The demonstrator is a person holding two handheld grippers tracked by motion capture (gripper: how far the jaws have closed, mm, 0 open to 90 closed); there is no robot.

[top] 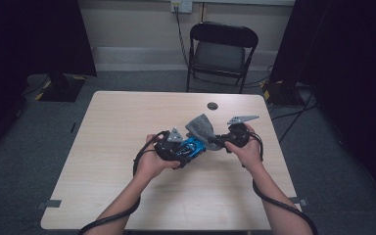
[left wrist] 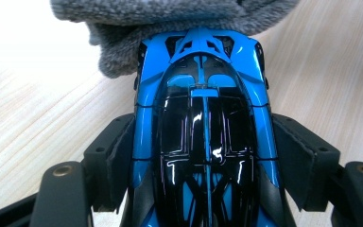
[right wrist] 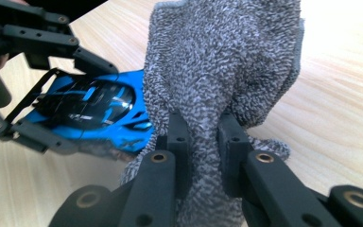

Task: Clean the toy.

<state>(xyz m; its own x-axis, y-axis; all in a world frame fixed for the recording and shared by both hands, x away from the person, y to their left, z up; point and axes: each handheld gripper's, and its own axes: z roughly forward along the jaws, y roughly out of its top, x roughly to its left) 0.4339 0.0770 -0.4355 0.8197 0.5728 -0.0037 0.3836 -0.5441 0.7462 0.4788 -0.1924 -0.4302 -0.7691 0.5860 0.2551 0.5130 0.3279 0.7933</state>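
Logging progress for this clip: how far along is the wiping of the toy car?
Done: the left gripper is clamped on the blue toy car, and the right gripper is pinching the grey cloth. In hand: the cloth meets one end of the car. Left: the glossy black roof is uncovered; whether it has been wiped cannot be told.

A glossy blue-and-black plastic toy car (left wrist: 203, 137) is gleaming beside a rough grey terry cloth (right wrist: 227, 71) on pale matt woodgrain table (top: 127, 122).
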